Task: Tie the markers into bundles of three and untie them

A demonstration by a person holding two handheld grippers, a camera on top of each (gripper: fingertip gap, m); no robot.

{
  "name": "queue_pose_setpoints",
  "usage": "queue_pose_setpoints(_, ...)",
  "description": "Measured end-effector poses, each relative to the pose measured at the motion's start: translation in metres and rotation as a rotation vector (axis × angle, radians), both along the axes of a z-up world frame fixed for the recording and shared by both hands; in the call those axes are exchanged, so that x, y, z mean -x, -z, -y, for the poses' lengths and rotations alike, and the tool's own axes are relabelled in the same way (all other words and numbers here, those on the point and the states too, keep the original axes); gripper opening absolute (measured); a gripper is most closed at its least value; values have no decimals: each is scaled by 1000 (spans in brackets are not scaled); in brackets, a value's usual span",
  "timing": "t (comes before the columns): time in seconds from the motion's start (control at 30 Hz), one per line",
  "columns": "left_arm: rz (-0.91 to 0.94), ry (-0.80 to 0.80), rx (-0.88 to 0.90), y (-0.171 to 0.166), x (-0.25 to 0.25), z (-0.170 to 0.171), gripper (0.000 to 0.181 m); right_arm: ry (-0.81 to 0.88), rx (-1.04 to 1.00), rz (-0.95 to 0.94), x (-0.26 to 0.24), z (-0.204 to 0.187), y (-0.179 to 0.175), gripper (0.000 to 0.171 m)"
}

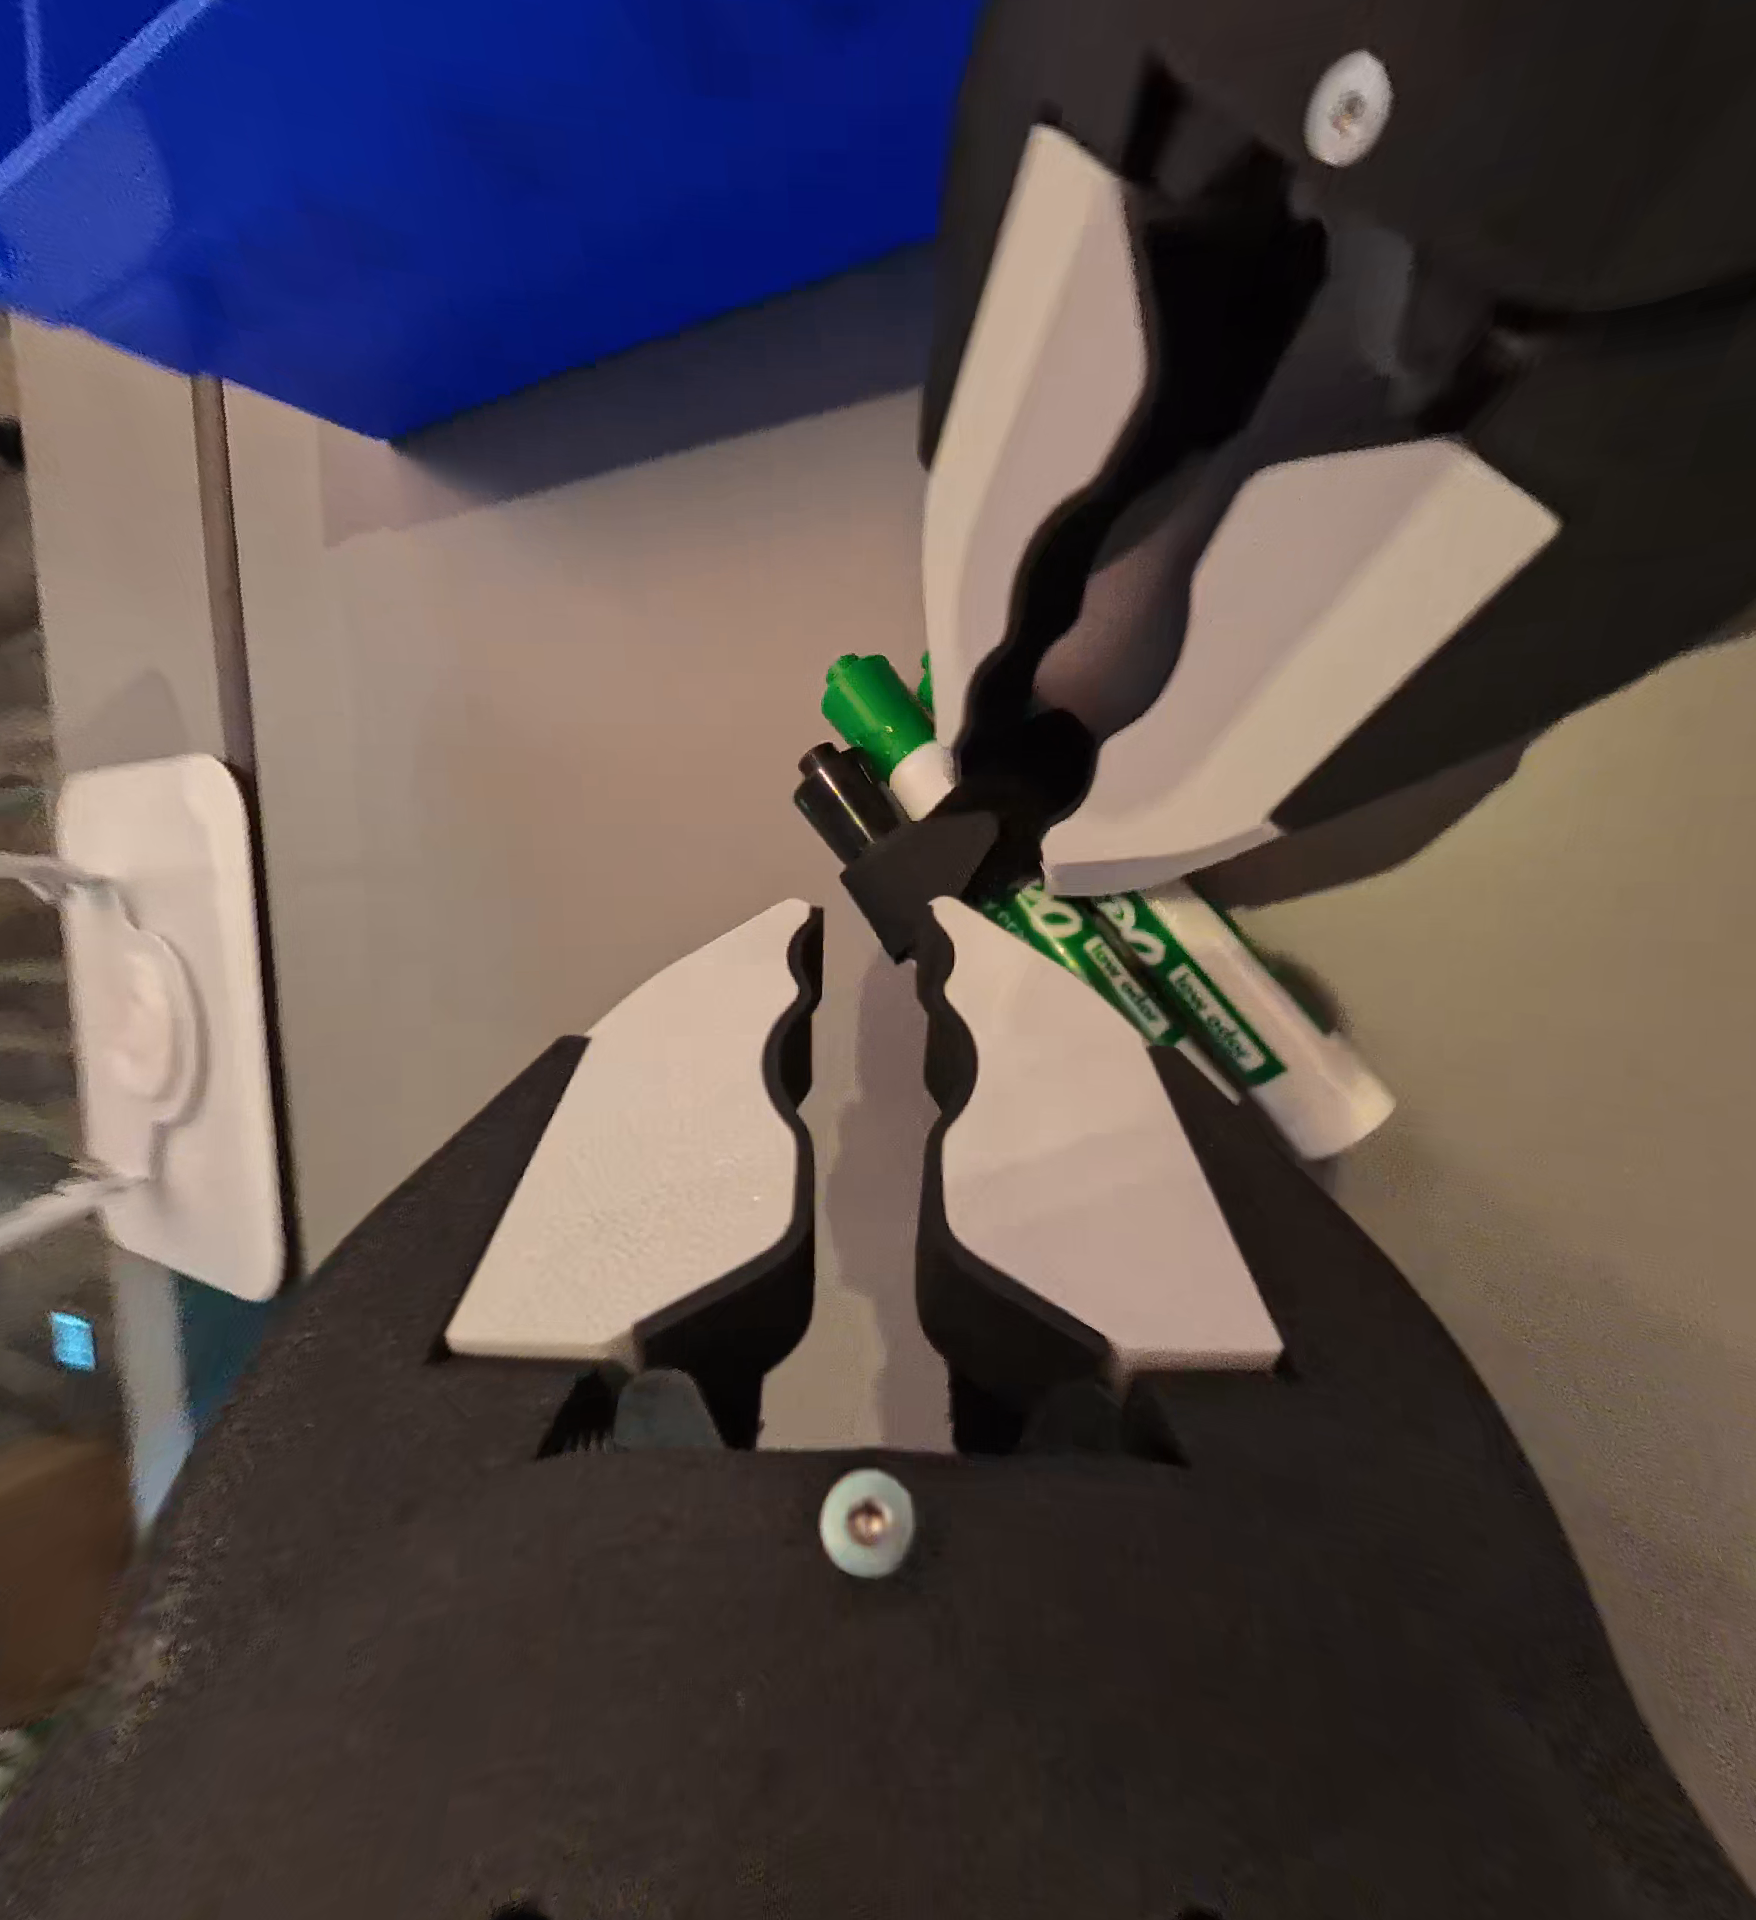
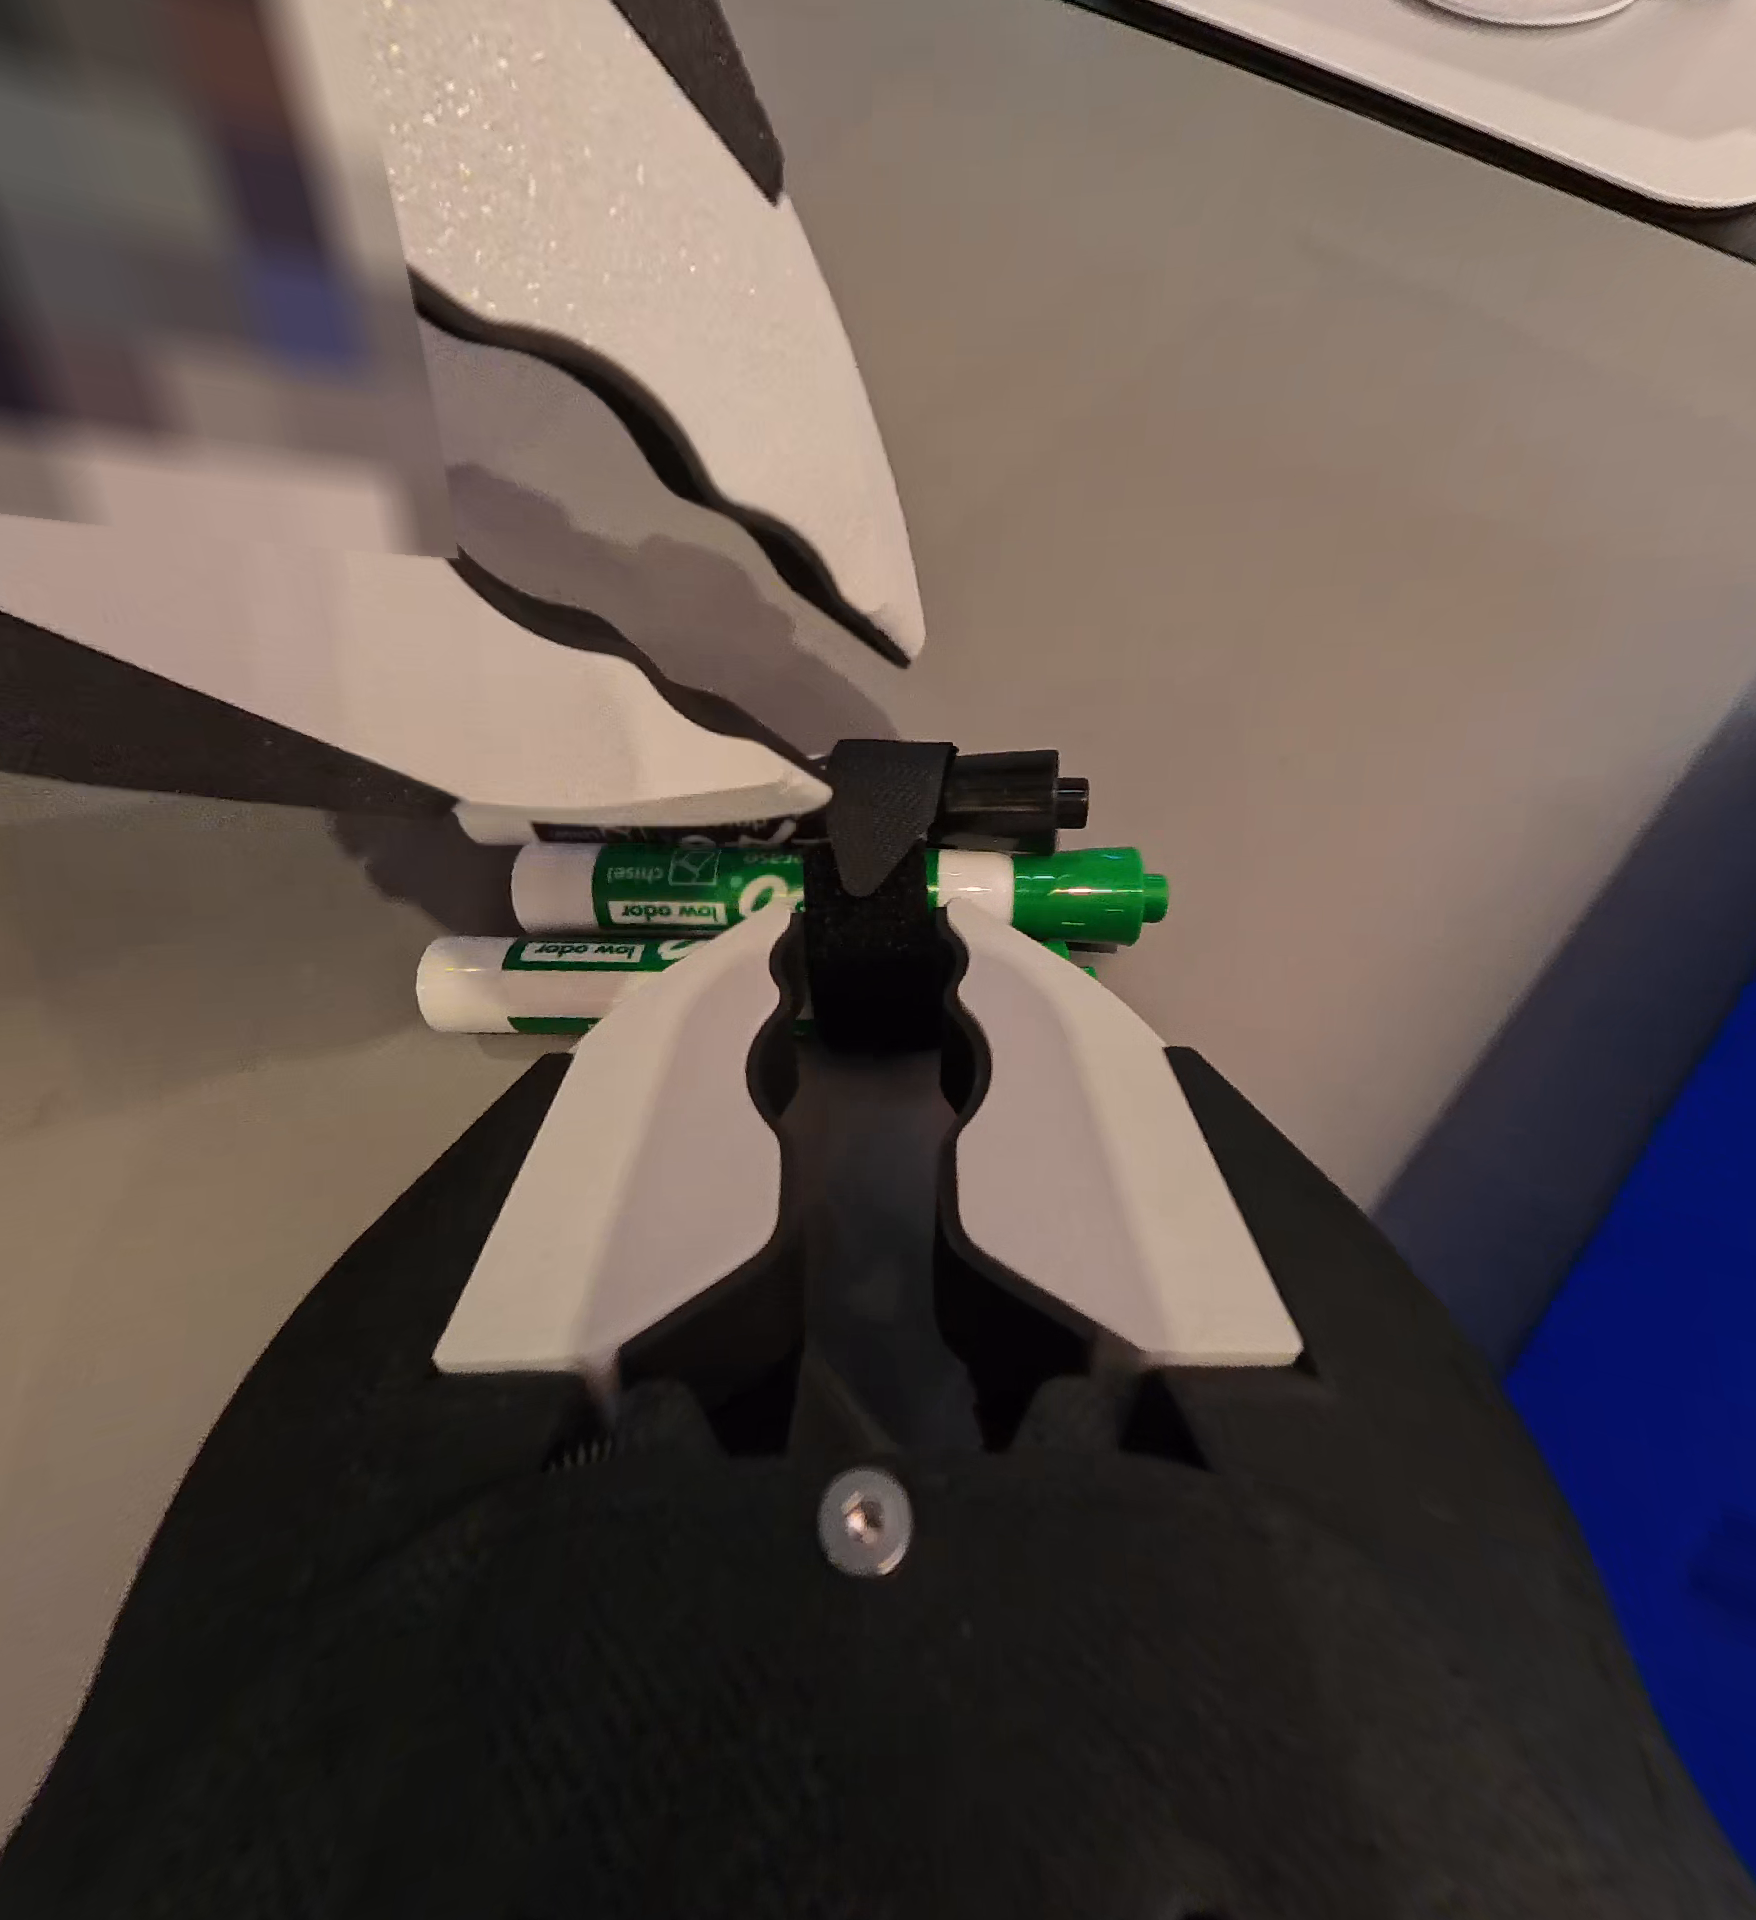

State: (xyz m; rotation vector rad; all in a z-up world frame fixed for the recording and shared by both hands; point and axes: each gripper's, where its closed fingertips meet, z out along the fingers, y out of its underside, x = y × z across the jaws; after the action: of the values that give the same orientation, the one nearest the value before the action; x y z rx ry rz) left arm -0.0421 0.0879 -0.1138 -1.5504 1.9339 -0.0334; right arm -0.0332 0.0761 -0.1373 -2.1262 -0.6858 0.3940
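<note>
Three markers lie bundled on the grey table: two green ones (image 1: 1217, 1023) (image 2: 645, 899) and a black-capped one (image 1: 832, 805) (image 2: 1009, 800). A black hook-and-loop strap (image 1: 915, 883) (image 2: 869, 977) wraps the bundle, and its pointed tab sticks up. My right gripper (image 2: 869, 935) is shut on the strap over the bundle; it also shows in the left wrist view (image 1: 1009, 790), coming in from the upper right. My left gripper (image 1: 874, 925) is open, with its tips at the strap's tab. In the right wrist view it (image 2: 863, 722) comes in from the upper left, its lower finger touching the tab.
A blue bin (image 1: 438, 187) (image 2: 1684, 1351) stands close behind the bundle. A white pad with a raised mount (image 1: 167, 1018) sits at the left table edge. A white tray (image 2: 1580, 83) lies at the far corner. The grey table (image 2: 1269, 520) runs around the bundle. The grippers are tip to tip, or close to it.
</note>
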Motion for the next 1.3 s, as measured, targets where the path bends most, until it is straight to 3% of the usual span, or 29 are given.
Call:
queue_pose_setpoints(0.27,-68,207,-2,7,-8,16,13,3,-2,-16,0,0,0,24)
queue_pose_setpoints(0.63,-152,315,-44,14,-6,8,11,1,14,-45,0,0,1,23)
queue_pose_setpoints(0.93,-158,324,-9,19,-7,7,9,2,21,-55,0,-1,1,23)
queue_pose_setpoints(1.3,-94,258,161,15,-7,9,1,-4,9,-42,-1,-1,1,23)
